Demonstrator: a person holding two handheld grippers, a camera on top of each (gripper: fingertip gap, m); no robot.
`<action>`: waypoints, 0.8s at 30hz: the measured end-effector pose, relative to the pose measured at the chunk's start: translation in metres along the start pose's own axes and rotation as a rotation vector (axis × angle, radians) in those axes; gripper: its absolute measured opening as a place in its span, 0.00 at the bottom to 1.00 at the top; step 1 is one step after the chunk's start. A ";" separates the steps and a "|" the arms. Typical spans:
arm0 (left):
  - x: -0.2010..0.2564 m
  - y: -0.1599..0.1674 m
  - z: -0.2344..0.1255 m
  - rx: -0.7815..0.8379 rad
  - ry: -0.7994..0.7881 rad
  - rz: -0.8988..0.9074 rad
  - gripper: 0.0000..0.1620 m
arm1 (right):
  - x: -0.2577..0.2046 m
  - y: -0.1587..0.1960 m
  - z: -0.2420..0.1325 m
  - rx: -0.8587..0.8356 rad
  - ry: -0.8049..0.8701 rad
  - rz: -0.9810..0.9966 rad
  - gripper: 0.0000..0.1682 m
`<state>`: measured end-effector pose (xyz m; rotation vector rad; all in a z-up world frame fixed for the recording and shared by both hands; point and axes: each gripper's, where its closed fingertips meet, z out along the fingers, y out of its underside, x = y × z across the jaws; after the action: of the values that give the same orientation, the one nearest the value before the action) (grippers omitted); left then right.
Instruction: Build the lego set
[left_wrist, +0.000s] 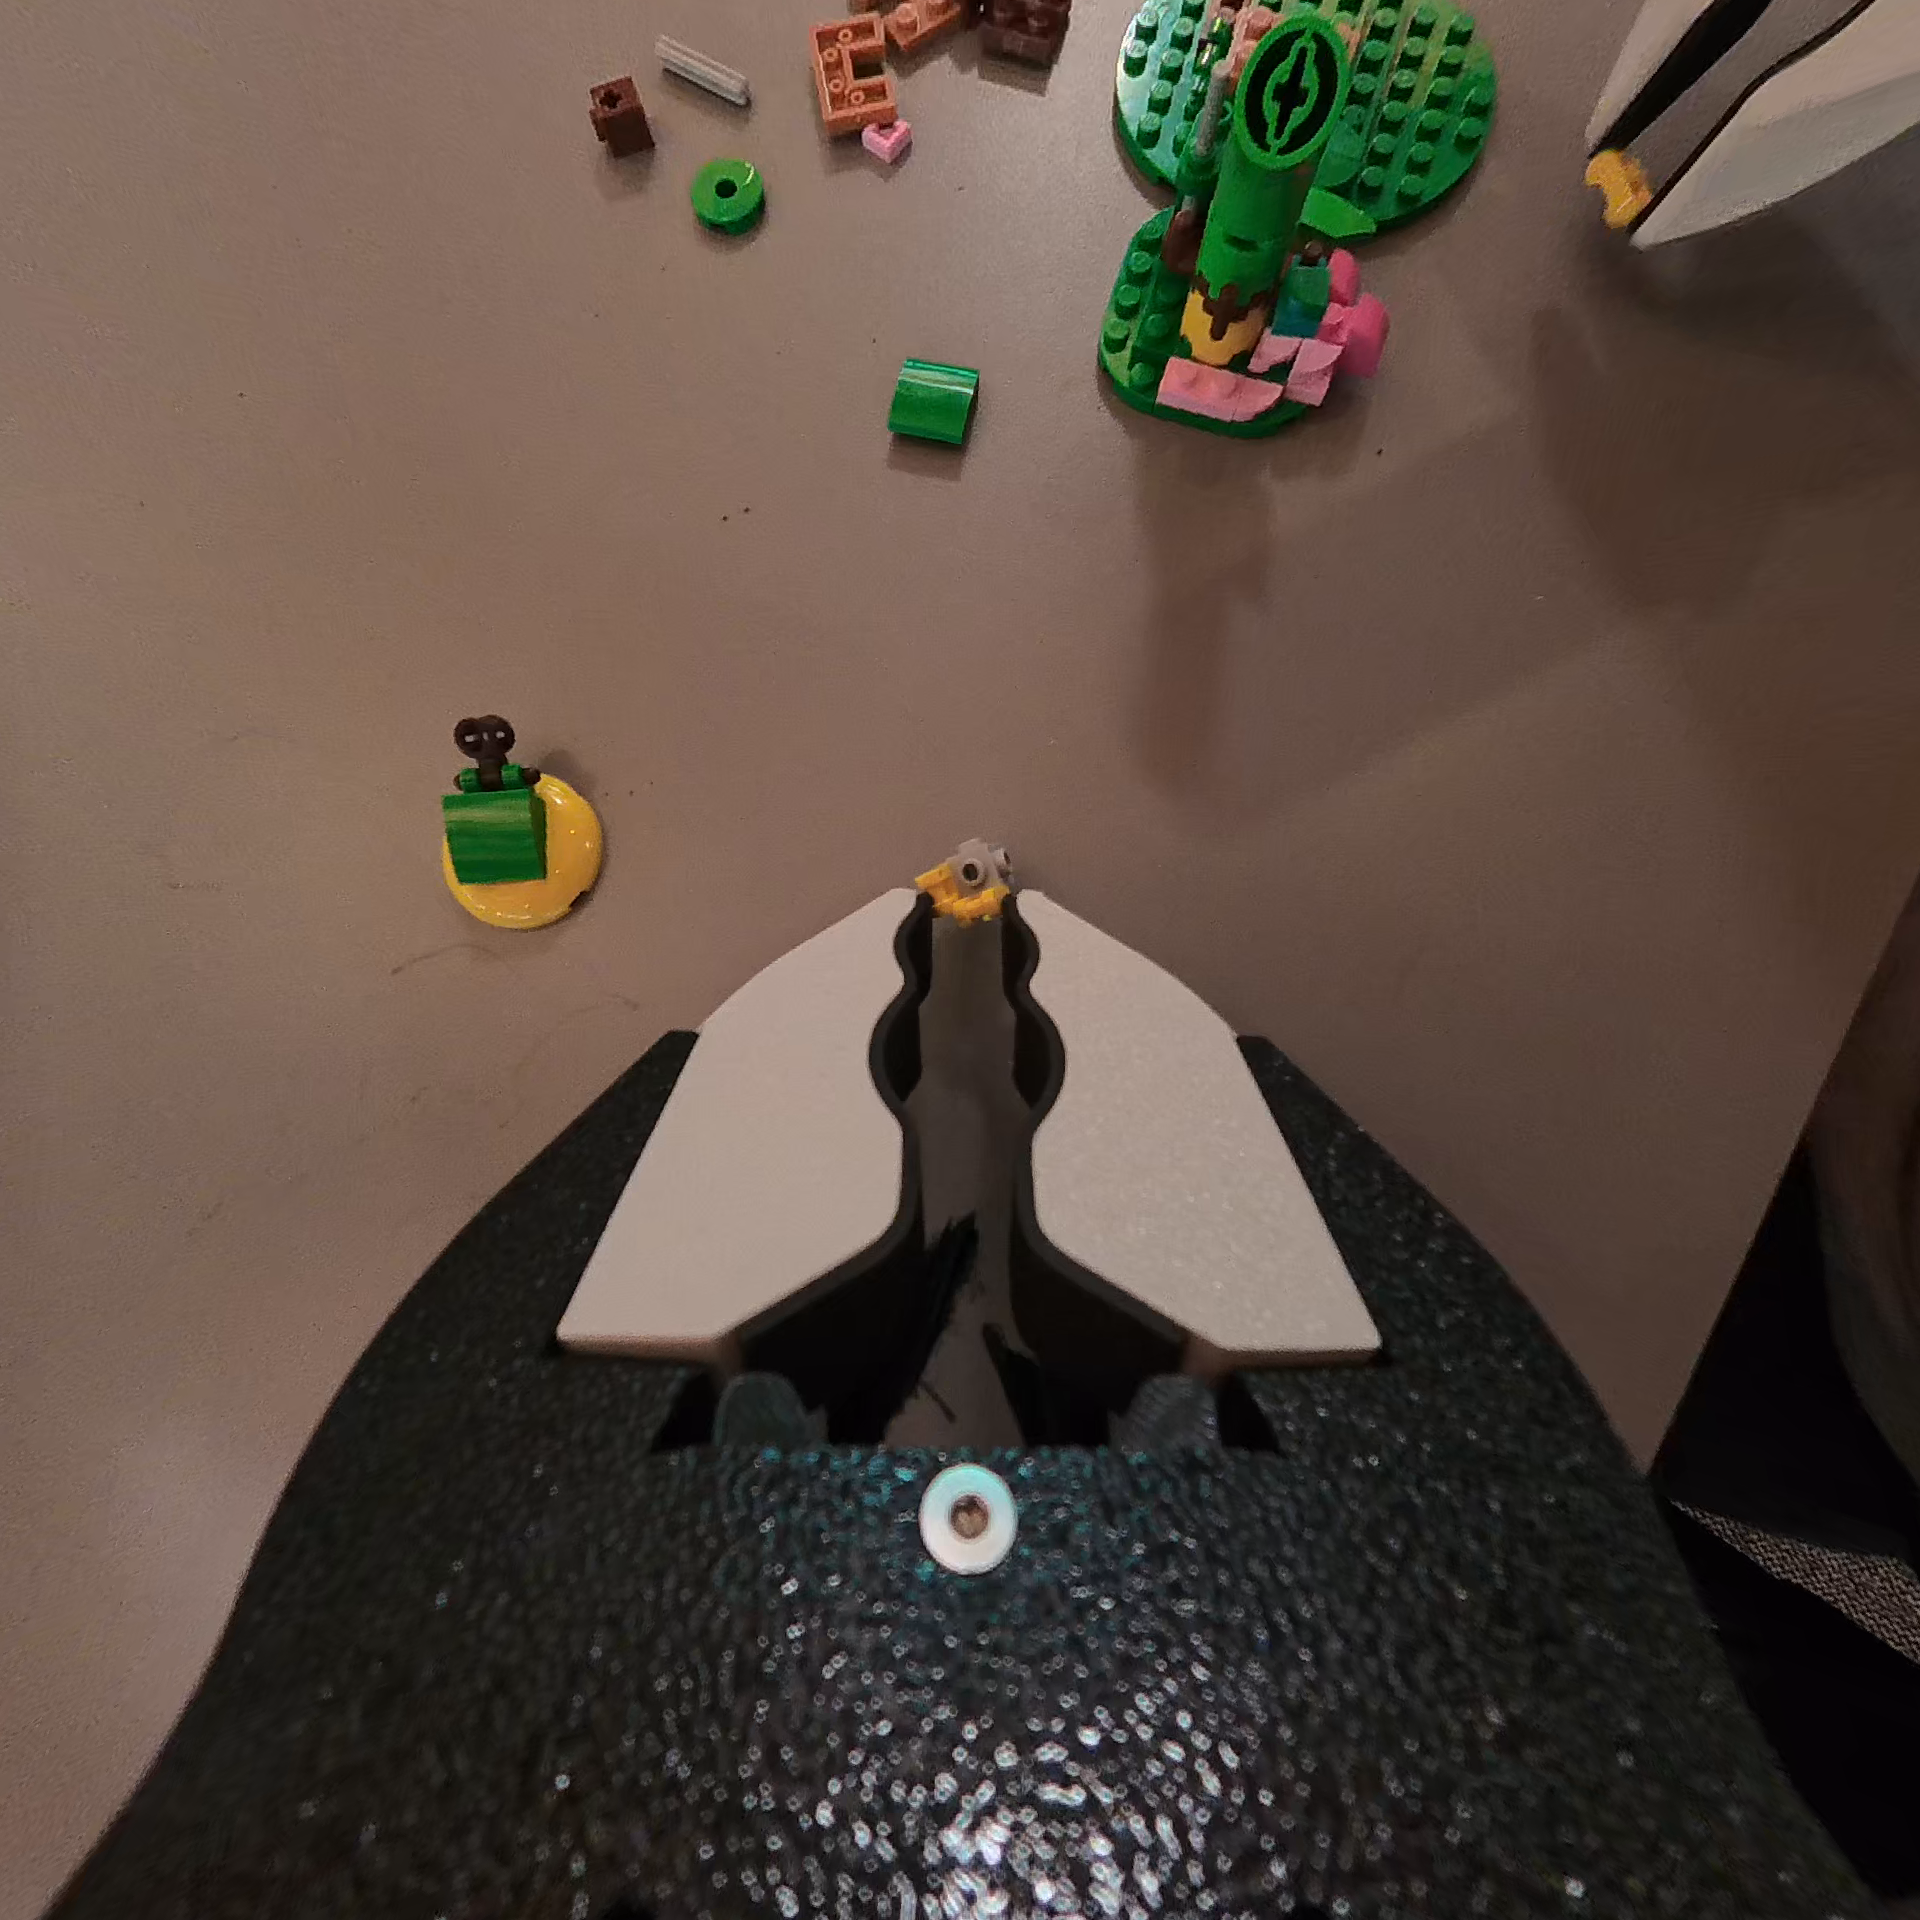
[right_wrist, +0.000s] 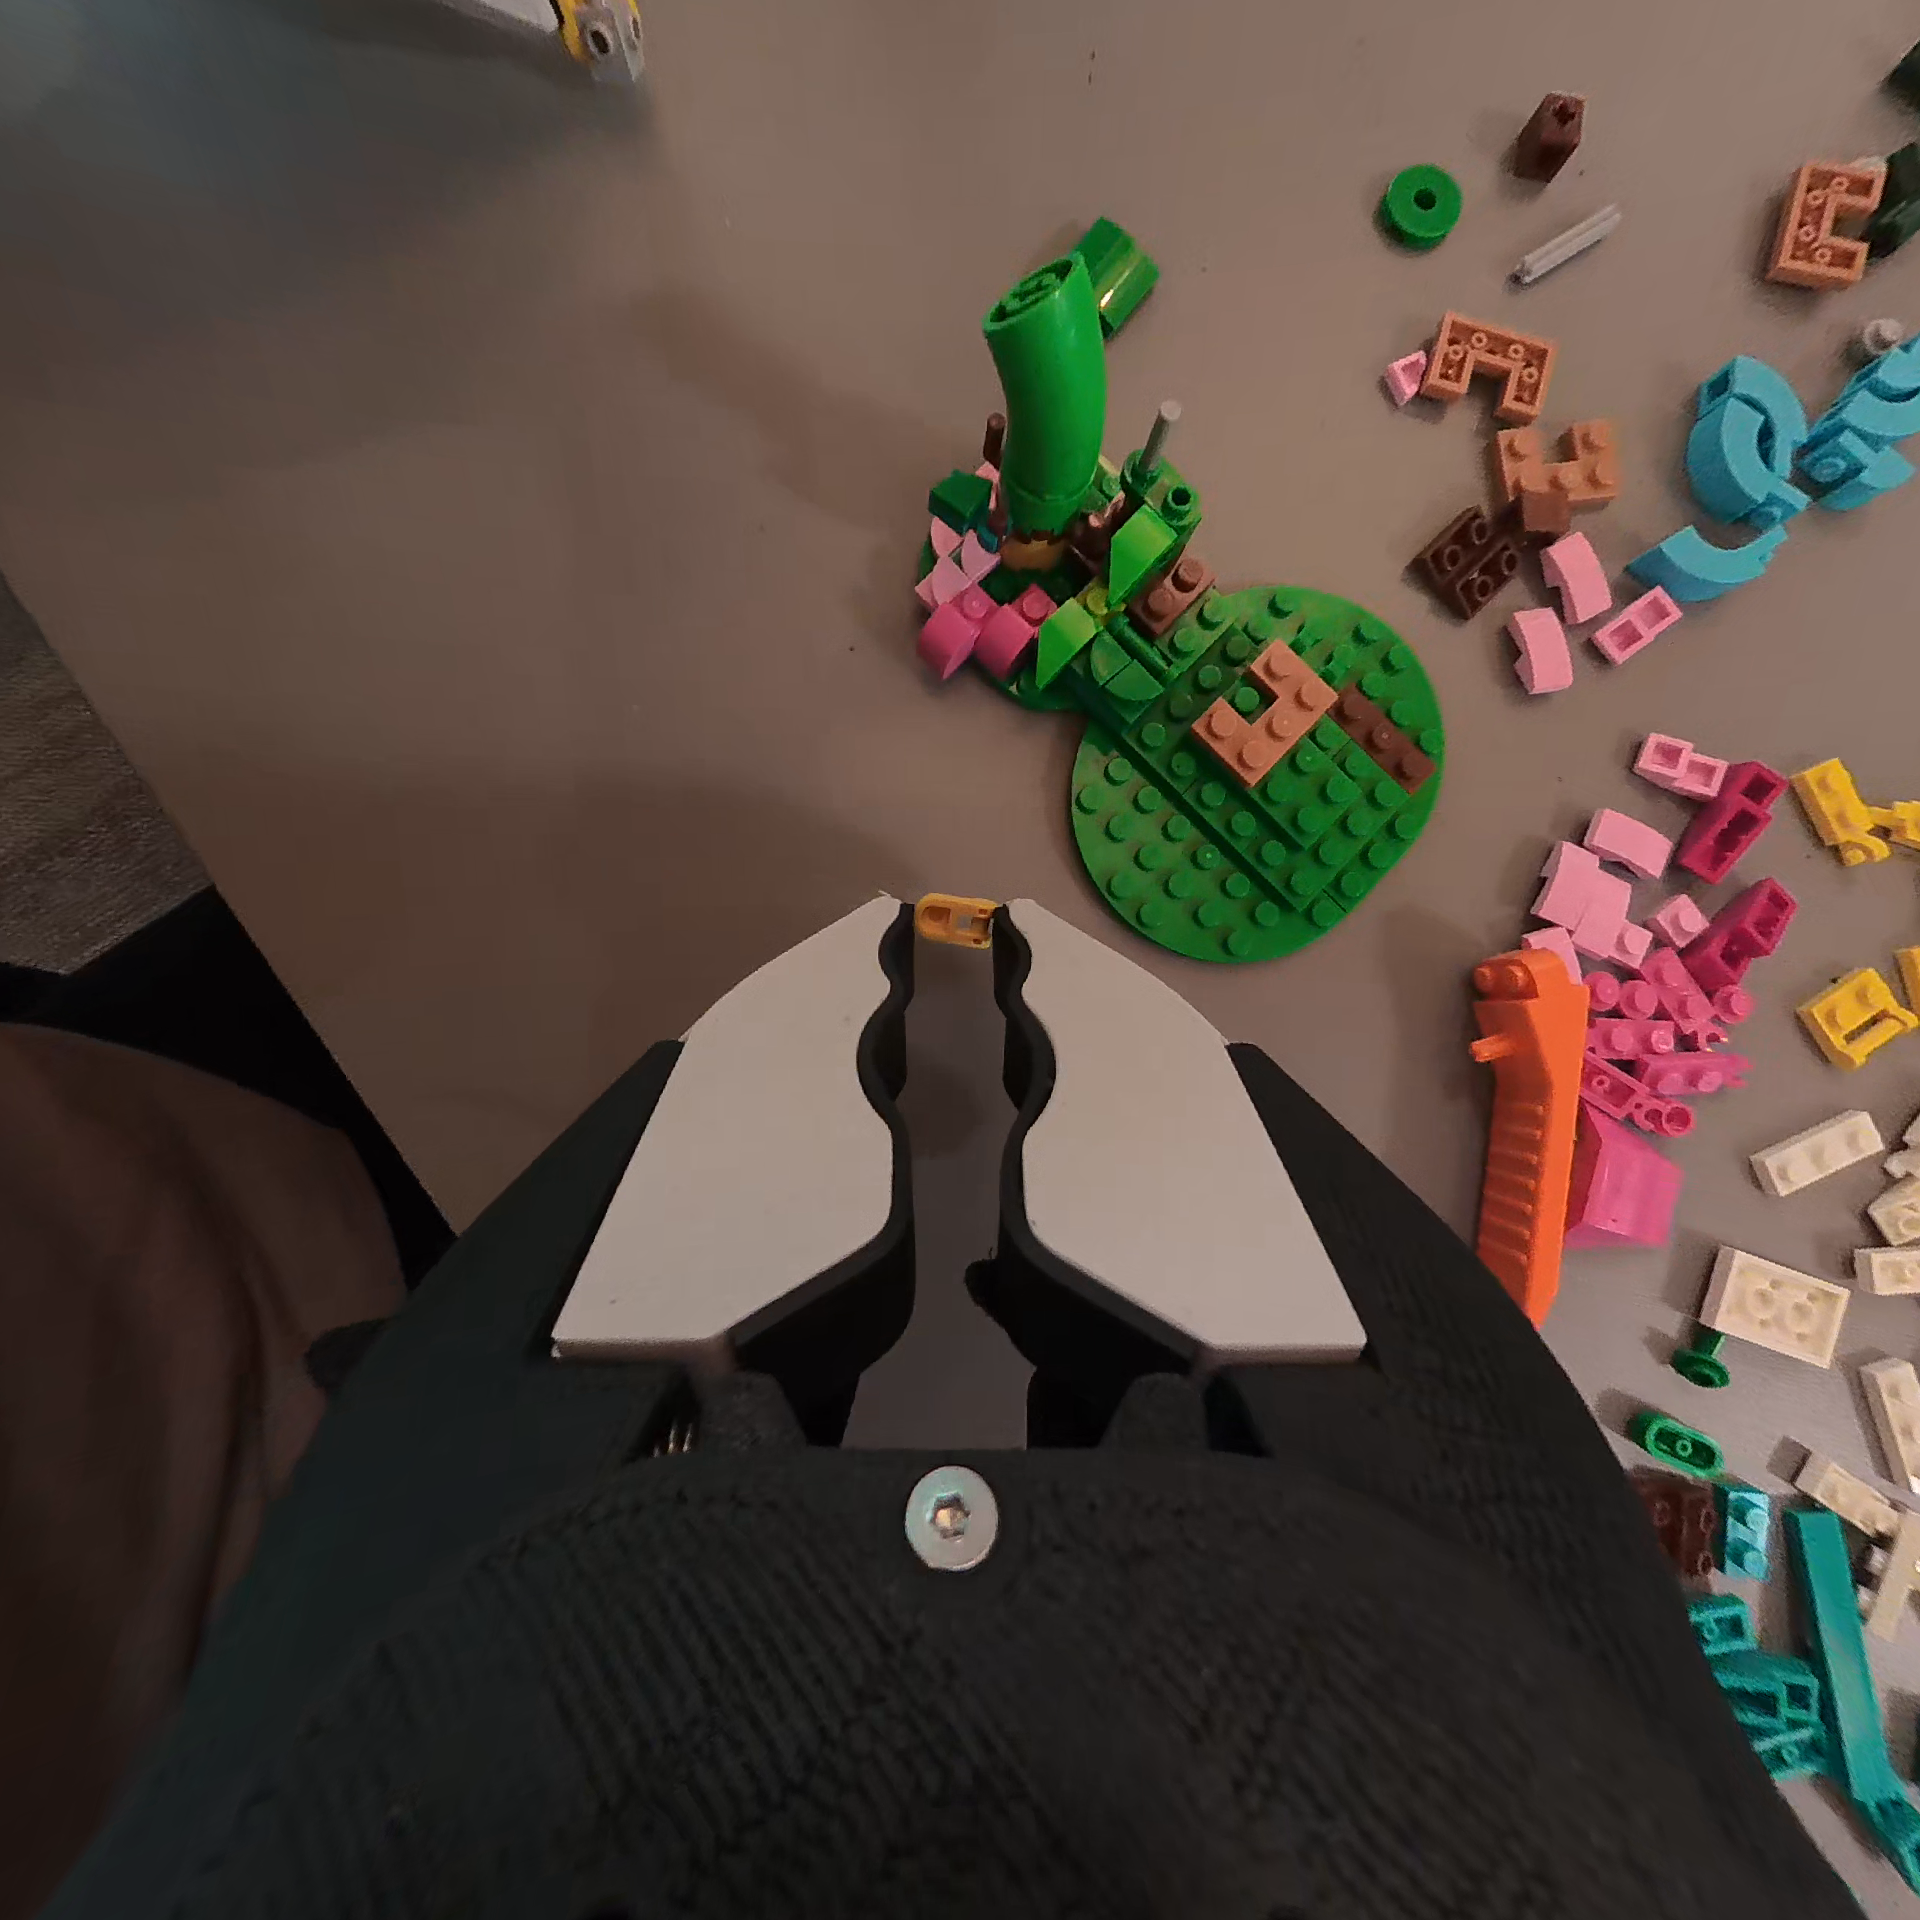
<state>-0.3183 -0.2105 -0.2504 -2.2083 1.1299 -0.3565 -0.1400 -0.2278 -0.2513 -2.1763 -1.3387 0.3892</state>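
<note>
My left gripper (left_wrist: 966, 899) is shut on a small yellow and grey lego piece (left_wrist: 968, 883), held above the table. My right gripper (right_wrist: 956, 920) is shut on a small yellow clip piece (right_wrist: 954, 922); it also shows at the top right of the left wrist view (left_wrist: 1621, 187). The green lego build (right_wrist: 1236, 748) has two round studded plates, a tall curved green stem (right_wrist: 1044, 405), pink petals and brown tiles; it lies beyond my right gripper and also shows in the left wrist view (left_wrist: 1278, 208). My left gripper shows at the top left of the right wrist view (right_wrist: 597, 42).
A yellow dish with a green block and dark figure (left_wrist: 514, 831) lies left of my left gripper. A green curved block (left_wrist: 933, 400), green ring (left_wrist: 727, 194) and brown pieces (left_wrist: 852, 78) lie farther off. Loose pink, yellow, white, teal bricks and an orange separator tool (right_wrist: 1527, 1122) fill the right side. Left tips to right tips: about 20 cm.
</note>
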 end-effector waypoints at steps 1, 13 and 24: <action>0.001 0.000 0.000 -0.001 0.002 0.002 0.08 | 0.000 0.001 0.001 -0.005 0.001 -0.002 0.07; 0.001 -0.001 0.002 0.000 0.008 0.003 0.08 | -0.004 0.006 0.007 -0.038 -0.027 -0.015 0.10; 0.000 0.001 0.001 0.002 0.003 0.000 0.08 | 0.092 -0.009 -0.067 0.126 0.049 0.022 0.15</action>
<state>-0.3185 -0.2105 -0.2515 -2.2069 1.1310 -0.3607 -0.0701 -0.1633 -0.1882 -2.0850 -1.2307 0.4144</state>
